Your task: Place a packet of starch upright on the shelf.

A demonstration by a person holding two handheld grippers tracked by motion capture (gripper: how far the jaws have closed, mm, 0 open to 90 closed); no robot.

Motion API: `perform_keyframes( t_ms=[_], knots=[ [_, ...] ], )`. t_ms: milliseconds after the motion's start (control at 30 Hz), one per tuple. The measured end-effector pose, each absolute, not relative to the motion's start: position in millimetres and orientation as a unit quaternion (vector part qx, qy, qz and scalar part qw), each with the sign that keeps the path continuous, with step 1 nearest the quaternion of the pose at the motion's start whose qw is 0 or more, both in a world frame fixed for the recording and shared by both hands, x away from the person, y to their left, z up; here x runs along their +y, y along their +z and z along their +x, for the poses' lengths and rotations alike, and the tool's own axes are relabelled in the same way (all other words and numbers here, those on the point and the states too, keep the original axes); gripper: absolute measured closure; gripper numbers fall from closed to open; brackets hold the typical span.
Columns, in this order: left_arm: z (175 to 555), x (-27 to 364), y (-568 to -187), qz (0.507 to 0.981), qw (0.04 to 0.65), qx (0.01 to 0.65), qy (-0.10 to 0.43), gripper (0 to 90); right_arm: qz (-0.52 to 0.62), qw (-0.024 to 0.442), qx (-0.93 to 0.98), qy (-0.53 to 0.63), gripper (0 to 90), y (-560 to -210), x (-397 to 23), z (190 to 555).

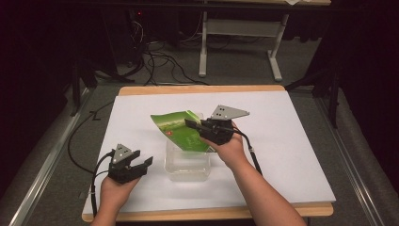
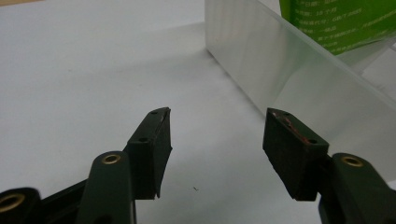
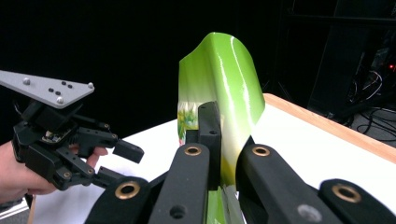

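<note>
Gripping the green packet point(image 1: 181, 129), the right gripper point(image 1: 194, 125) has its jaws clamped on the packet's edge and holds it tilted above the clear plastic box point(image 1: 187, 165) at the middle of the white table point(image 1: 291, 155). At about eight o'clock from the box, the left gripper point(image 1: 145, 163) rests on the table, jaws apart with nothing between them, pointing toward the box's side.

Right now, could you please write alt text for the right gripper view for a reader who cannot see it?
The right tool is shut on a glossy green packet, which stands up and curls over at its top. At left, a hand holds the left tool with its jaws apart above the white table.
</note>
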State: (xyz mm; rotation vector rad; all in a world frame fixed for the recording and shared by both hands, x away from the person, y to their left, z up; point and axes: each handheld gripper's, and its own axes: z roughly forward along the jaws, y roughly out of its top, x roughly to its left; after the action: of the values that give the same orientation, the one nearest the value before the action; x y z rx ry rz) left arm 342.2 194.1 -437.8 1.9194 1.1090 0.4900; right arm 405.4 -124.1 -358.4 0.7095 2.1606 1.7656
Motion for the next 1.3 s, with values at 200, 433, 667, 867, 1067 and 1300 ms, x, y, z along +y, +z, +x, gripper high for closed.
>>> perform_keyframes(
  t_ms=[200,433,667,867,1067,1300],
  knots=[
    [342,195,-438,0.765,0.423,0.444,0.196,42.3,0.249,0.133,0.735,0.616,90.0,-358,-124,406],
    [342,192,-438,0.768,0.420,0.441,0.196,42.3,0.246,0.136,0.725,0.628,90.0,-353,-120,405],
    [342,192,-438,0.768,0.421,0.443,0.193,42.3,0.249,0.136,0.727,0.625,90.0,-357,-112,409],
    [342,192,-438,0.769,0.421,0.441,0.193,42.2,0.261,0.132,0.722,0.627,90.0,-363,-110,411],
    [342,191,-438,0.768,0.422,0.441,0.192,42.3,0.261,0.140,0.727,0.620,89.6,-364,-108,410],
    [343,187,-439,0.764,0.425,0.446,0.192,42.4,0.282,0.176,0.730,0.597,66.9,-361,-122,396]
  ],
)
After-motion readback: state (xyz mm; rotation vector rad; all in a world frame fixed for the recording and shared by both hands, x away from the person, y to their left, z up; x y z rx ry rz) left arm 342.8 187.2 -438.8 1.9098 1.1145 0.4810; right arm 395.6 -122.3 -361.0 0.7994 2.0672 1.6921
